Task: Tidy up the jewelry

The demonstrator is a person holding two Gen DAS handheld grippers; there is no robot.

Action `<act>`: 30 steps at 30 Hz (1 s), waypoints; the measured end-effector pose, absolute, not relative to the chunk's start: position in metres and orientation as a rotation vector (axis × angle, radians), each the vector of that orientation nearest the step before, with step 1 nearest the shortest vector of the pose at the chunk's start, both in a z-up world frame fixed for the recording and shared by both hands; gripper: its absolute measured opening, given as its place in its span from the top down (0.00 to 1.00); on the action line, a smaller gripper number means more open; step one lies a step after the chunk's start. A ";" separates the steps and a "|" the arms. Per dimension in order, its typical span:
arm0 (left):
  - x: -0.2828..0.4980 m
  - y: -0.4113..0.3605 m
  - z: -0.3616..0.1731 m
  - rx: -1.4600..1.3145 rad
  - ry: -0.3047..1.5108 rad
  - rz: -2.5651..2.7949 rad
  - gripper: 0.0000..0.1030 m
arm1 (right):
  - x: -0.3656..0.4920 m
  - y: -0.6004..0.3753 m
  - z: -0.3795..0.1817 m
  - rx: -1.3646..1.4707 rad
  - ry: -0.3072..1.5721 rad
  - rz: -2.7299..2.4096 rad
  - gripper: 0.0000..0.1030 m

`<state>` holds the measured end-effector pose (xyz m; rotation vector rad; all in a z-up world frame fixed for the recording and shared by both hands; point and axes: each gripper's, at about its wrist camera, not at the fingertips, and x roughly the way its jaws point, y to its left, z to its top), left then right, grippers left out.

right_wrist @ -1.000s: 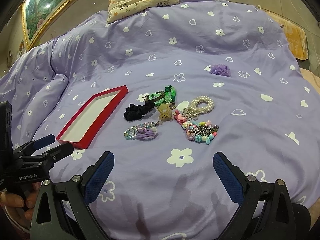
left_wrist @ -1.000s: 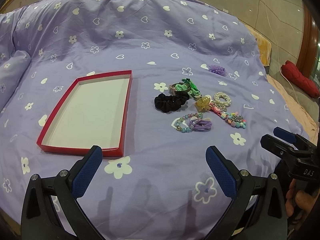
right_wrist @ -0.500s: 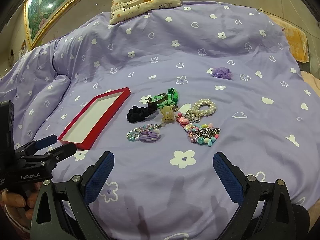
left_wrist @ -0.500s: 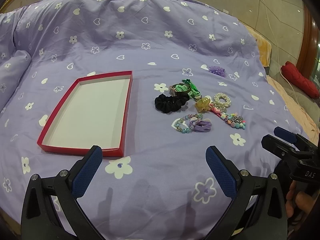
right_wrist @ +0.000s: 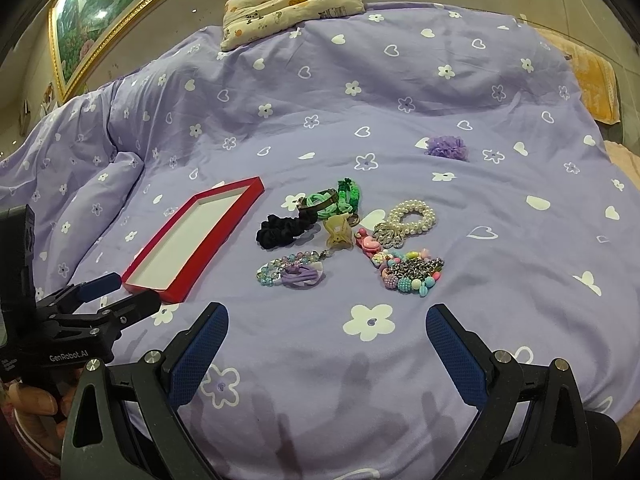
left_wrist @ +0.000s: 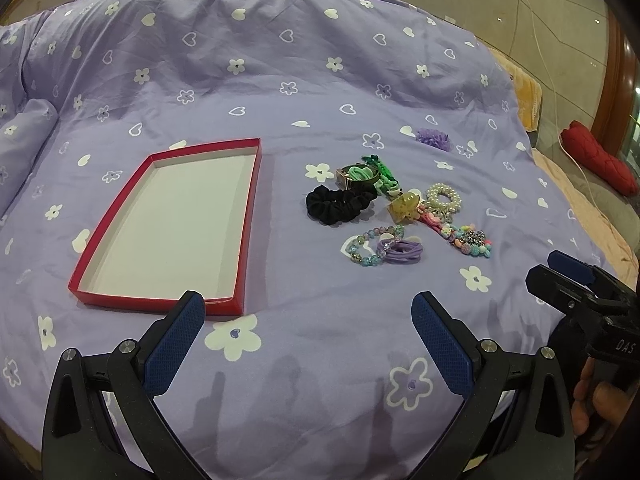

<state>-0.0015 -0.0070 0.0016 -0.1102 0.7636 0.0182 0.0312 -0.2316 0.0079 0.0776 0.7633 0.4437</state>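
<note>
both grippers' jaws gape wide above the jewelry pile [right_wrist: 344, 236] beside red tray [left_wrist: 248, 216].

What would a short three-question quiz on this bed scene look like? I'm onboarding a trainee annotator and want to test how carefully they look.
1. True or false: the red tray already holds some jewelry.
2. Which piece lies apart from the main pile, farther up the bed? A) black scrunchie B) purple flower hair tie C) pearl bracelet
3. In what state are the left tool and the right tool?

Key:
1. False; its white inside is bare.
2. B
3. Both are open, holding nothing, hovering over the purple bedspread short of the pile.
</note>
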 end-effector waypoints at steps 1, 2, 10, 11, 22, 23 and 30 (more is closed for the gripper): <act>0.000 -0.007 0.001 -0.111 0.766 0.016 0.00 | 0.032 -0.232 0.008 0.082 0.763 0.446 0.03; 0.001 -0.007 0.001 -0.110 0.767 0.014 0.00 | 0.033 -0.232 0.008 0.085 0.764 0.447 0.03; 0.019 -0.007 -0.003 -0.101 0.792 -0.004 0.00 | 0.047 -0.239 0.000 0.124 0.792 0.453 0.03; 0.022 -0.007 -0.003 -0.095 0.794 -0.005 0.00 | 0.050 -0.240 -0.001 0.128 0.795 0.452 0.03; 0.062 -0.009 0.002 -0.050 0.801 -0.015 0.00 | 0.086 -0.246 -0.005 0.160 0.817 0.439 0.21; 0.067 -0.009 0.001 -0.043 0.802 -0.013 0.00 | 0.090 -0.246 -0.005 0.159 0.818 0.441 0.22; 0.102 0.000 -0.008 -0.025 0.836 -0.012 0.00 | 0.118 -0.225 -0.009 0.151 0.836 0.495 0.36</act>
